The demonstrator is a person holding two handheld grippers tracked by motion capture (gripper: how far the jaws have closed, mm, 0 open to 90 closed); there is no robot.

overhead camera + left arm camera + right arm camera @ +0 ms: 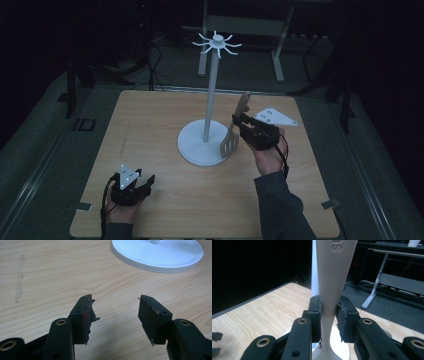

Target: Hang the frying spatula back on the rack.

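Nearest, the wooden table [165,200]; then the white hook stand [210,90], with the spatula [231,142] clamped upright in the right gripper [239,122] beside its base. Left gripper [142,179] rests agape. Likely hanging: lift straight, clear the pole.

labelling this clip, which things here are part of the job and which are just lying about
In the job:
- spatula, clamped in the right gripper
- white stand with hooks on top

Lying about:
- left gripper, jaws open, resting on the table
- desk frame on the floor behind
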